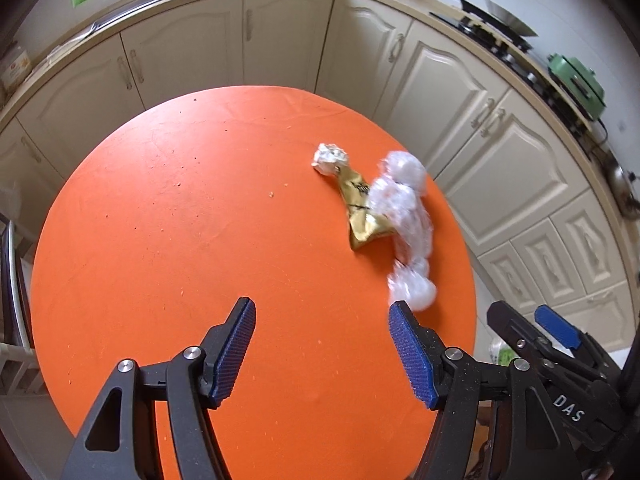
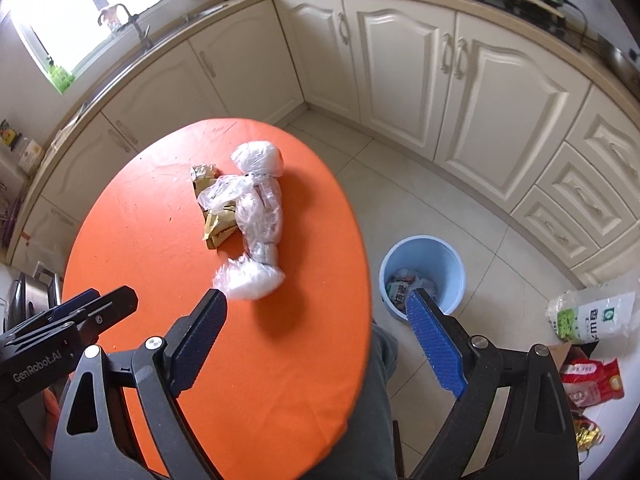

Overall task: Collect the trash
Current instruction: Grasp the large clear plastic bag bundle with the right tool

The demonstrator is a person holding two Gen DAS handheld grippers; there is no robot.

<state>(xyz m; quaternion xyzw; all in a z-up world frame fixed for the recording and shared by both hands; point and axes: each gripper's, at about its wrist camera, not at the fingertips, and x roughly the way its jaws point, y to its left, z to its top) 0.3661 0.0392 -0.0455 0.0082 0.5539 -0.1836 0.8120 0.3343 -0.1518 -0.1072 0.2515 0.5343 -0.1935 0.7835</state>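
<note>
Trash lies on the right part of the round orange table (image 1: 180, 240): a crumpled clear plastic wrap (image 1: 404, 216), a gold wrapper (image 1: 360, 208) under it, and a small white paper ball (image 1: 329, 158). The same wrap (image 2: 256, 216) and gold wrapper (image 2: 218, 224) show in the right wrist view. My left gripper (image 1: 322, 320) is open and empty, just short of the wrap's near end. My right gripper (image 2: 316, 300) is open and empty, near the table's right edge. A blue bin (image 2: 422, 274) with trash inside stands on the floor to the right of the table.
Cream kitchen cabinets (image 2: 460, 80) curve around behind the table. Food bags (image 2: 588, 320) lie on the floor at the far right. A stove and a green appliance (image 1: 576, 80) sit on the counter. The person's leg (image 2: 372, 400) is by the table's edge.
</note>
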